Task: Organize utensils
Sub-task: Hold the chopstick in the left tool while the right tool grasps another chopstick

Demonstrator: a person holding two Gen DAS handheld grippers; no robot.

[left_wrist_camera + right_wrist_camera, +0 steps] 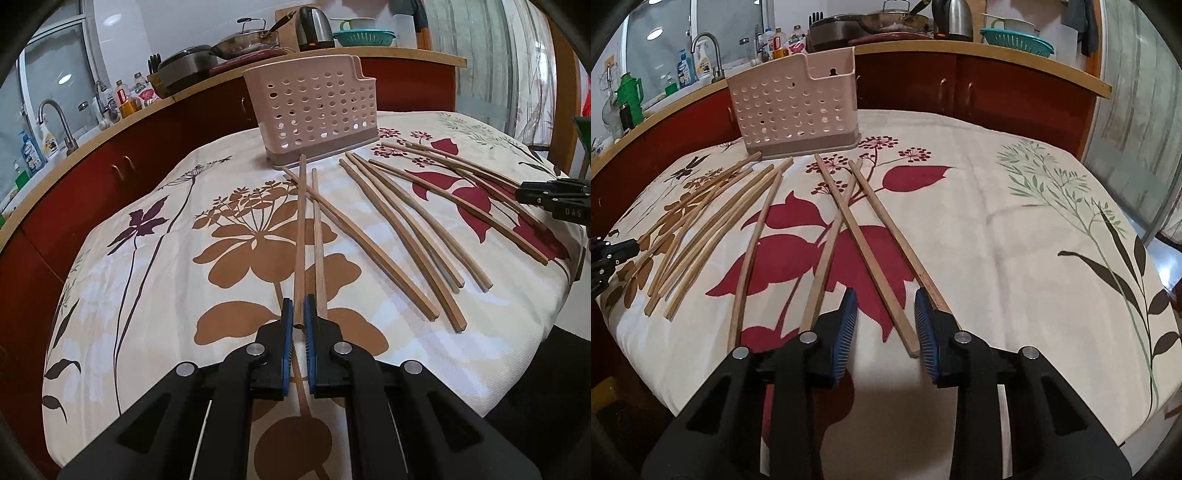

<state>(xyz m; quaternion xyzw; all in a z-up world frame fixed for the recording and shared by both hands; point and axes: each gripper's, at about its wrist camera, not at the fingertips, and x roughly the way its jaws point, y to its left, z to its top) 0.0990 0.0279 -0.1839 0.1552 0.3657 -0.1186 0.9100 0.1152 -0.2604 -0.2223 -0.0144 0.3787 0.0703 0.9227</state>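
Note:
A pink perforated utensil holder (pixel 314 110) stands at the far side of the table; it also shows in the right wrist view (pixel 792 110). Several wooden chopsticks (pixel 402 236) lie spread on the floral cloth in front of it, also in the right wrist view (pixel 698 236). My left gripper (pixel 298 306) is shut on one chopstick (pixel 300 236) that points toward the holder; a second chopstick (pixel 318 240) lies just right of it. My right gripper (pixel 885 306) is open, with a chopstick (pixel 875 266) lying between its fingers and another chopstick (pixel 905 240) under the right finger.
The table wears a floral cloth (pixel 1015 240). Behind it runs a red-fronted counter (pixel 110 166) with a tap, bottles, a wok, a kettle (pixel 314 27) and a teal colander (pixel 1015 40). The right gripper shows at the right edge of the left wrist view (pixel 554 199).

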